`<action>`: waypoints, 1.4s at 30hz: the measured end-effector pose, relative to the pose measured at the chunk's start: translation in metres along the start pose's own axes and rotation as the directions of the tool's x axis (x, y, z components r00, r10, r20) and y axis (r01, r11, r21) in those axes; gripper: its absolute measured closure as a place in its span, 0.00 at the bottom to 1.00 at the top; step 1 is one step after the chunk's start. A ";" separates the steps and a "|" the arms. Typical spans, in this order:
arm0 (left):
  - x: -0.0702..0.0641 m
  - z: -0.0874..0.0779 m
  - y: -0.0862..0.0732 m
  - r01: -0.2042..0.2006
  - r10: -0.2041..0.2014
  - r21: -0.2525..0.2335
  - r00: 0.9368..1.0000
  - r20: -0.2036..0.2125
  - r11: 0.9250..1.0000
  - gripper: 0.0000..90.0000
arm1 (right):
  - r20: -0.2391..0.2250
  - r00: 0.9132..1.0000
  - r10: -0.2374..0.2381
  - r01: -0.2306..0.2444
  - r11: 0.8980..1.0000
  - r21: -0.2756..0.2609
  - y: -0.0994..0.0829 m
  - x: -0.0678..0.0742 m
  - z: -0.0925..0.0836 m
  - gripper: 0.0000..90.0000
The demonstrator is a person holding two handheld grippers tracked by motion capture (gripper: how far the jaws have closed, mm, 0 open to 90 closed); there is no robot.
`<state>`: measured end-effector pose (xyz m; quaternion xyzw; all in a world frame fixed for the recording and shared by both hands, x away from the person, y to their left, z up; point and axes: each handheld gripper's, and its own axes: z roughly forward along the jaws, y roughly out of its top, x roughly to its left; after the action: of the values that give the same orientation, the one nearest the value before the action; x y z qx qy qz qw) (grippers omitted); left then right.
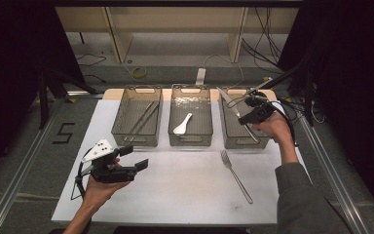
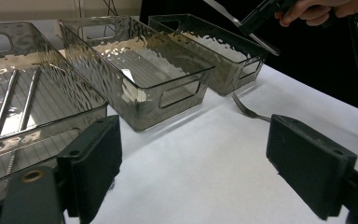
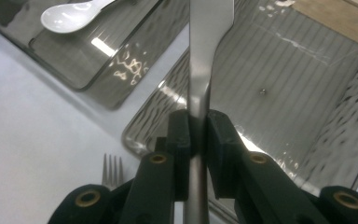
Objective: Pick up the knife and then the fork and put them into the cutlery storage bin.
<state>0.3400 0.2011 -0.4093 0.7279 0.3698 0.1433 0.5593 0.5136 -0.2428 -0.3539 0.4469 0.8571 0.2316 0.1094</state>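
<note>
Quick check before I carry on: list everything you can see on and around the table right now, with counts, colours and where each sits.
Bins: three, smoky clear, side by side along the table's far edge.
Chopsticks: one pair, silver, in the left bin.
Spoon: one, white, in the middle bin.
Knife: one, silver, clamped in the right gripper above the right bin.
Fork: one, silver, on the white table in front of the right bin.
Left gripper: black, open, near the table's front left.
Right gripper: black, shut on the knife.
</note>
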 end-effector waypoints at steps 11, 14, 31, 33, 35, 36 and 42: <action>0.000 -0.001 0.000 0.004 -0.004 -0.008 1.000 -0.001 1.000 0.20 | 0.027 0.995 0.095 -0.095 0.995 0.002 0.011 -0.014 0.011 0.90; 0.000 -0.001 0.000 0.004 -0.004 -0.008 1.000 -0.001 1.000 0.20 | 0.034 0.994 0.107 -0.107 0.994 0.003 0.014 -0.016 0.012 0.90; 0.000 -0.002 0.000 0.002 -0.002 -0.010 1.000 -0.003 1.000 0.20 | 0.077 0.985 0.152 -0.151 0.988 -0.013 0.021 -0.024 0.023 0.90; 0.000 -0.002 0.000 0.002 -0.002 -0.008 1.000 -0.004 1.000 0.20 | 0.077 0.985 0.157 -0.156 0.988 -0.015 0.022 -0.024 0.025 0.90; 0.000 -0.002 0.000 0.003 -0.003 -0.008 1.000 -0.003 1.000 0.20 | 0.087 0.984 0.156 -0.155 0.988 -0.009 0.022 -0.023 0.027 0.90; 0.000 -0.002 0.000 0.003 -0.003 -0.008 1.000 -0.003 1.000 0.20 | 0.089 0.984 0.157 -0.157 0.988 -0.010 0.022 -0.023 0.028 0.90; 0.000 -0.002 0.000 0.002 -0.003 -0.009 1.000 -0.006 1.000 0.20 | 0.088 0.982 0.166 -0.165 0.986 -0.014 0.021 -0.021 0.035 0.90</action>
<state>0.3385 0.2027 -0.4087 0.7246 0.3718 0.1463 0.5616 0.5547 -0.2389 -0.3740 0.5262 0.8104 0.2226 0.1295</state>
